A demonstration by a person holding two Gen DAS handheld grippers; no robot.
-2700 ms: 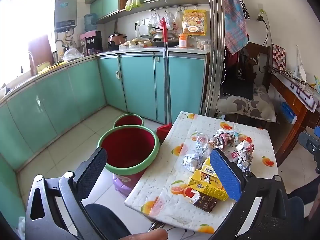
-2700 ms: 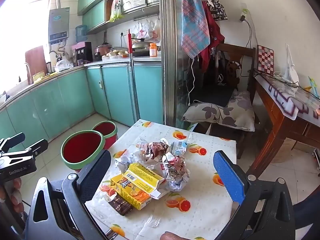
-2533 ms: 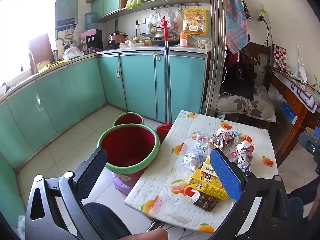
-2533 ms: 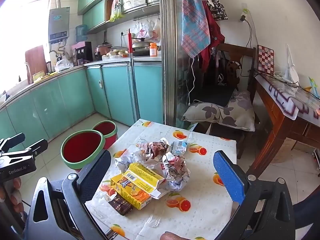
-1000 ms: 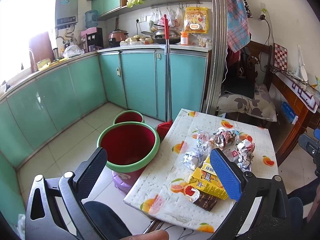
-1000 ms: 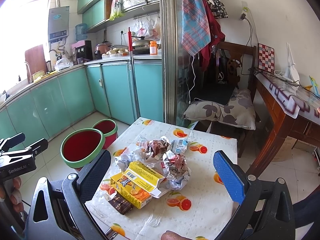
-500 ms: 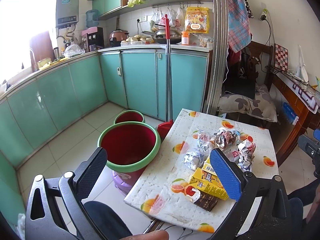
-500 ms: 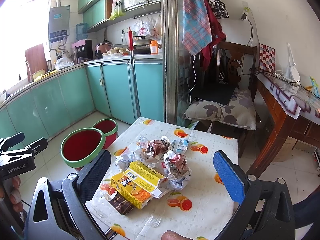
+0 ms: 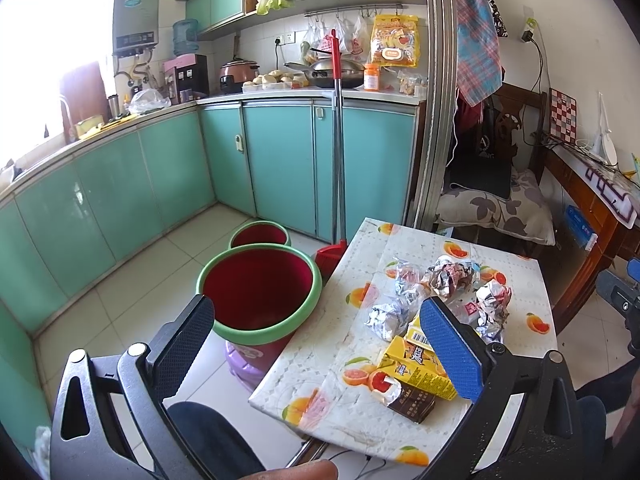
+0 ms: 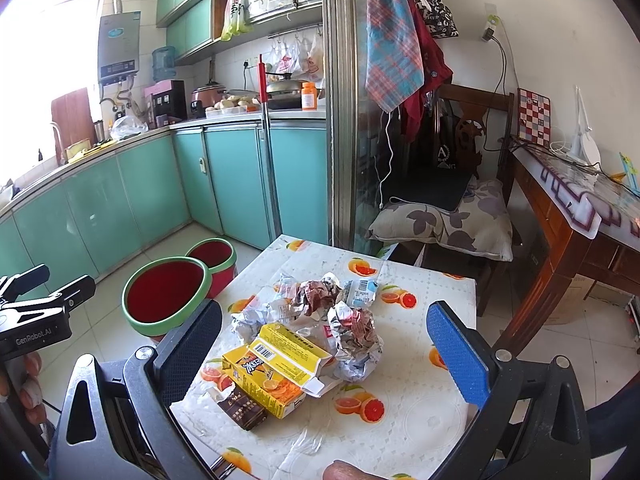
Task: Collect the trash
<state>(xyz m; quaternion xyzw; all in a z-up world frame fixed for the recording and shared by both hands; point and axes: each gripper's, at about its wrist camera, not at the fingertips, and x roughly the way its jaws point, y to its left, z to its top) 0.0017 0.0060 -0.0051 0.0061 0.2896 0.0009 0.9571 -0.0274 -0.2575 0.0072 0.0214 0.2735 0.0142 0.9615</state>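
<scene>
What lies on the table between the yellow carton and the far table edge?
Crumpled foil wrappers and a small blue-white packet lie beyond the yellow carton; after them the tablecloth is bare. The right wrist view shows it best.

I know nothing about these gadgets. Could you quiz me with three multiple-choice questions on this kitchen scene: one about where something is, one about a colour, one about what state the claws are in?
1. Where does the large red bin stand?
A. On the floor beside the table's left edge
B. On the table among the trash
C. On the kitchen counter

2. What colour is the flattened carton at the near end of the trash pile?
A. Blue
B. Yellow
C. White

3. What state are the left claw and right claw in?
A. Both shut on wrappers
B. One open, one shut on the carton
C. Both open and holding nothing

Answers:
1 A: the bin sits on the floor tiles, next to the table.
2 B: its printed faces are yellow, with a barcode.
3 C: each claw's two fingers stand wide apart, above the table, with nothing between them.
</scene>
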